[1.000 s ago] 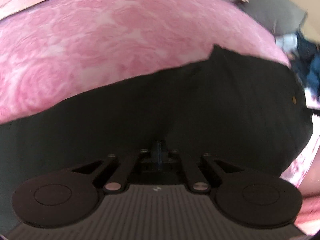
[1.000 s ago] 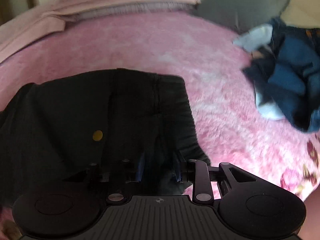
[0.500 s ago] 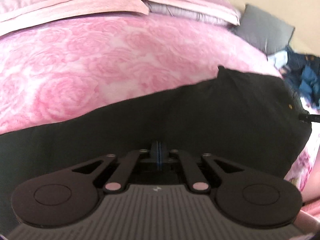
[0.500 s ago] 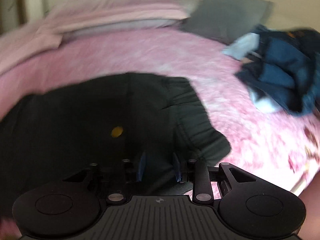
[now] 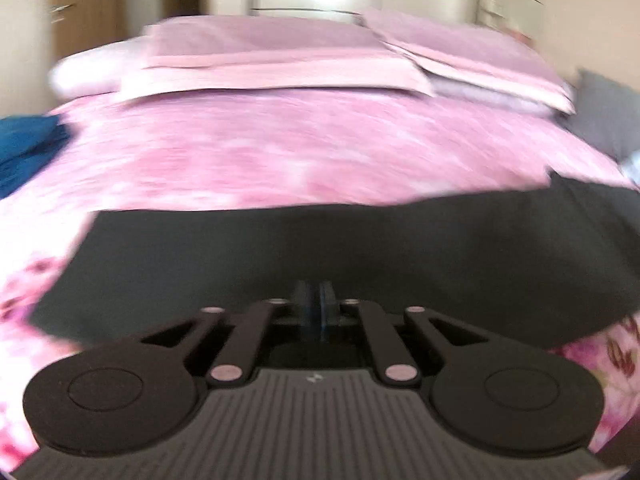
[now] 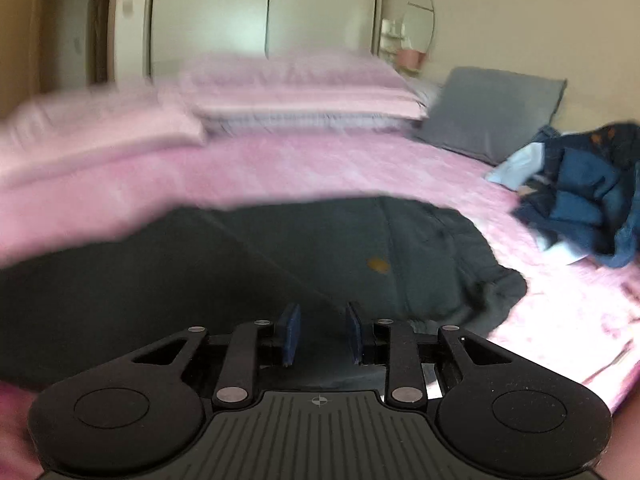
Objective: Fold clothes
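I see no box or basket in either view; the only thing carrying anything is the pink bed (image 5: 304, 152), and I place everything else by it. On its near half lies the black garment (image 5: 360, 256), spread in a wide band across the cover, with a small yellow dot (image 6: 378, 265) on the cloth toward the bed's right side. My left gripper (image 5: 315, 307) is clenched, its blue pads pressed together on the garment's near edge. My right gripper (image 6: 322, 334) has its pads set apart with a thicker fold of the same cloth between them; I take it as gripping that fold. At the head of the bed sit pink pillows (image 5: 280, 56) and a grey cushion (image 6: 492, 112); a heap of blue clothes (image 6: 580, 196) lies at the bed's right edge. Against a second ago, both views are tipped up, showing wardrobe doors (image 6: 264, 12) behind the bed, and the garment is stretched out flatter and wider.
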Action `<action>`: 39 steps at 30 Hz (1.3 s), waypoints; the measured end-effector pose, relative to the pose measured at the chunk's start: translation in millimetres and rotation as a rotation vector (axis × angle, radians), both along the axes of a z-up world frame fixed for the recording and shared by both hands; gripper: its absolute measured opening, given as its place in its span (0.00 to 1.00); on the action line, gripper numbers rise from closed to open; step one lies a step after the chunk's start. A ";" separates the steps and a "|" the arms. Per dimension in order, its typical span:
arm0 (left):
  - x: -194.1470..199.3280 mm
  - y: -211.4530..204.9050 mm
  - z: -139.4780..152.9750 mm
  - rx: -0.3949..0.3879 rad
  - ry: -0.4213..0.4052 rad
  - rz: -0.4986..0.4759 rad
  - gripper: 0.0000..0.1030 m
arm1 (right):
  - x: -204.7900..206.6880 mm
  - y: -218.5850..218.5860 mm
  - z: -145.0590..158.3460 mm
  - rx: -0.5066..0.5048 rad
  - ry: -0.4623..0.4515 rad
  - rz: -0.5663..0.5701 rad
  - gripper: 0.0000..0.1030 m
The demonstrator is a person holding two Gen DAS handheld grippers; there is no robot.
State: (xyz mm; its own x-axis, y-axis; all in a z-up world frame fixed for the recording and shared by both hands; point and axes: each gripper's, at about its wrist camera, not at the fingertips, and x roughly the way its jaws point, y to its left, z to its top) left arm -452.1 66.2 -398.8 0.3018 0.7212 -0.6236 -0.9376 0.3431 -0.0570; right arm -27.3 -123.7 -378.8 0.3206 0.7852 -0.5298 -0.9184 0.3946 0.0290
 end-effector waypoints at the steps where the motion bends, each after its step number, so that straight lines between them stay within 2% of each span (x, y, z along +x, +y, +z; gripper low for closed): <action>1: -3.5 -4.6 2.7 0.004 -0.009 0.004 0.04 | -7.5 1.3 2.6 -0.006 0.009 0.022 0.28; 3: -0.1 -16.9 6.2 0.013 -0.040 -0.026 0.04 | -24.7 4.5 6.4 -0.023 0.020 0.071 0.28; 5: 15.7 -29.6 4.5 0.041 -0.050 -0.082 0.06 | -51.8 11.3 1.7 -0.055 -0.008 0.139 0.28; 7: 28.5 -31.5 -7.0 0.070 0.003 -0.097 0.06 | -73.1 19.0 -7.3 -0.056 -0.037 0.197 0.28; 9: 36.8 -28.3 -22.2 0.086 0.065 -0.097 0.08 | -84.1 27.7 -21.1 -0.088 -0.077 0.205 0.28; 12: 6.4 -11.9 -38.0 0.108 0.053 -0.014 0.07 | -70.2 34.1 -46.0 -0.139 -0.049 0.166 0.28; 14: -20.5 1.4 -39.2 0.128 0.108 0.057 0.07 | -53.4 27.4 -44.8 -0.104 0.027 0.150 0.28; 17: -60.0 22.9 -37.1 0.130 0.142 0.147 0.06 | -39.7 29.5 -35.2 -0.137 -0.007 0.117 0.28; 20: -88.6 37.0 -24.8 0.112 0.133 0.163 0.07 | -39.0 40.6 -27.7 -0.142 -0.018 0.146 0.28; 22: -100.5 44.2 -15.2 0.102 0.097 0.174 0.07 | -46.1 51.2 -22.7 -0.115 0.001 0.198 0.28; 25: -118.2 59.2 -7.3 0.062 0.021 0.213 0.19 | -63.0 83.4 -23.7 -0.103 0.067 0.314 0.28; 27: -124.5 73.1 -7.3 0.021 -0.006 0.228 0.19 | -77.8 112.0 -27.7 -0.121 0.091 0.389 0.28; 30: -116.1 85.5 -8.1 -0.016 0.011 0.173 0.20 | -114.6 162.5 -32.0 -0.152 0.058 0.531 0.28; 32: -107.0 93.3 -9.3 -0.032 0.023 0.124 0.23 | -143.8 192.2 -34.7 -0.170 0.032 0.627 0.29; 36: -110.2 115.1 -12.1 -0.061 0.017 0.100 0.28 | -193.3 239.8 -40.4 -0.177 0.027 0.772 0.29; 37: -114.7 121.0 -12.7 -0.073 0.007 0.100 0.30 | -200.9 248.7 -42.1 -0.175 0.038 0.789 0.30; 39: -124.7 132.3 -14.1 -0.098 -0.016 0.099 0.32 | -205.8 262.6 -45.7 -0.185 0.067 0.810 0.40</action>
State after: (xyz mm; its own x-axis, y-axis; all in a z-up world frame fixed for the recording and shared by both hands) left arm -576.8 198.5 -412.9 0.2429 0.6835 -0.6884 -0.9652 0.2409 -0.1014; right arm -233.1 138.9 -424.5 -0.3426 0.6576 -0.6709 -0.9188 -0.3835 0.0934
